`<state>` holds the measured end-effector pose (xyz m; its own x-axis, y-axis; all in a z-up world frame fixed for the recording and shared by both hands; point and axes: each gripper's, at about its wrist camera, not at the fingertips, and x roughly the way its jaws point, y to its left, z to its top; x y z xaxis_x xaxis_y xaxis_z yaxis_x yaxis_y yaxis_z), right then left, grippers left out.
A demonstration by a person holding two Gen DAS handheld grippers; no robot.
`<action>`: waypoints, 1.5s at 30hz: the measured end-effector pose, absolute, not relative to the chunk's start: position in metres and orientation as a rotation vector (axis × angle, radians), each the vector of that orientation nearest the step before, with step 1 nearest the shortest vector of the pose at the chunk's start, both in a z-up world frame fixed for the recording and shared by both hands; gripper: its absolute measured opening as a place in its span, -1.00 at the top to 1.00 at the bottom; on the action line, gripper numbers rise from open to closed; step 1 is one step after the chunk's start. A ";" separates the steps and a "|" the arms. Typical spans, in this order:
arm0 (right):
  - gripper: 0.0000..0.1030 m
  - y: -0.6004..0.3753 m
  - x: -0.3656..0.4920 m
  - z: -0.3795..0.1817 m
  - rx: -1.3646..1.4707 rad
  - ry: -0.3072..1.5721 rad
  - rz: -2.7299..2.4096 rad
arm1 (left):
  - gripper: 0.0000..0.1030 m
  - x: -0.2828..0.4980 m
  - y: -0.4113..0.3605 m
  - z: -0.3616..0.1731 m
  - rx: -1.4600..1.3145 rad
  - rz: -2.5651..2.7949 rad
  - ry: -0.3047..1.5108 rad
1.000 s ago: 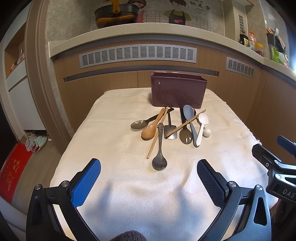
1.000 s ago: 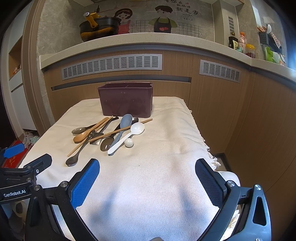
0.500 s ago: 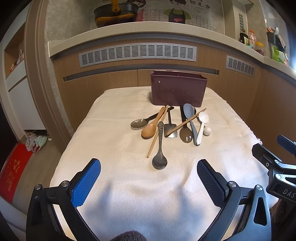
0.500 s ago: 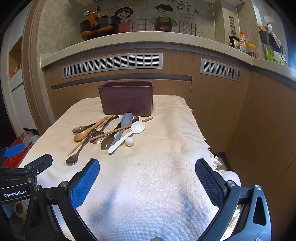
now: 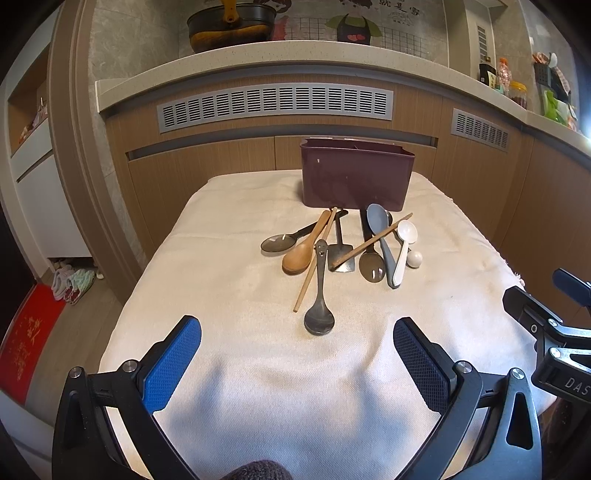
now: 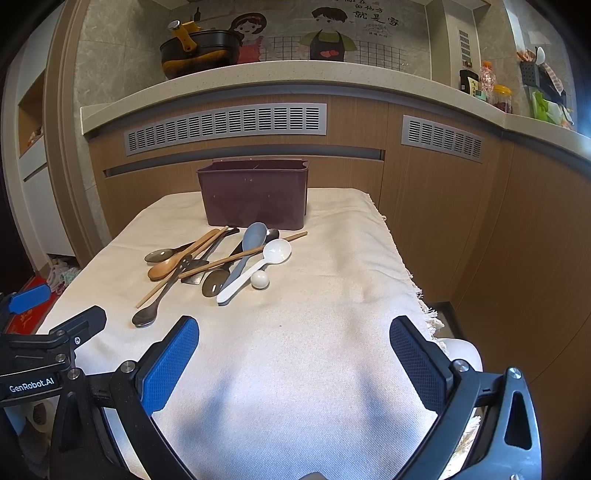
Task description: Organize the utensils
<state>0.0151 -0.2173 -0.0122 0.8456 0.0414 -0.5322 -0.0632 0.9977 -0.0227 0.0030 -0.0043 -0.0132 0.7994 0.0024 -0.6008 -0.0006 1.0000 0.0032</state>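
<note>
A heap of utensils (image 5: 343,251) is seen on the cloth-covered counter (image 5: 236,295), just in front of a dark red bin (image 5: 356,177) that stands upright at the far end. In the heap, a wooden spoon (image 5: 304,247) lies with its bowl toward the camera, its handle running back toward the bin. A chopstick (image 5: 314,262) is laid beside it, and a second chopstick (image 5: 371,242) is crossed over a small spatula (image 5: 341,247) and a grey-blue spoon (image 5: 382,240). A dark metal spoon (image 5: 320,295) with a face on its handle lies nearest the camera, bowl forward. Another metal spoon (image 5: 282,242) points left. A white spoon (image 5: 403,251) rests at the right edge of the heap, touching a small white ball (image 5: 414,258). A slotted dark spoon (image 5: 371,258) lies between the spatula and the grey-blue spoon.

From the right wrist view, the same heap (image 6: 218,258) is seen left of centre, with the bin (image 6: 255,195) behind it; a divider is visible inside its rim.

The left gripper (image 5: 297,354) is held above the near part of the counter, its fingers (image 5: 173,362) spread wide and released, with nothing between them. The right gripper (image 6: 293,356) is held likewise, fingers (image 6: 417,365) apart and released, well short of the utensils. Each gripper is seen at the edge of the other's view.

Behind the counter, wooden cabinets with vents (image 5: 275,105) are seen, and a pot (image 5: 231,22) stands on the ledge above.
</note>
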 end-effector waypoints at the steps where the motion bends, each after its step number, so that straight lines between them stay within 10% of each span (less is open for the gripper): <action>1: -1.00 -0.217 0.015 -0.012 -0.040 0.561 0.055 | -1.00 0.003 -0.004 -0.013 0.003 0.001 0.645; 27: -0.99 -0.199 0.105 -0.004 -0.163 0.614 0.123 | -1.00 0.077 0.024 0.016 -0.061 -0.050 0.616; 32: 0.00 -0.184 0.127 -0.024 -0.226 0.714 0.243 | -1.00 0.111 0.048 0.027 -0.116 -0.036 0.619; 45: 0.34 -0.185 0.164 -0.065 -0.177 0.879 0.277 | -1.00 0.143 0.050 -0.002 -0.103 -0.024 0.690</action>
<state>0.1641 -0.1847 -0.0650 0.6058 0.1656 -0.7782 -0.3100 0.9499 -0.0392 0.1430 0.0498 -0.0020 0.7713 -0.0567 -0.6339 -0.0118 0.9946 -0.1033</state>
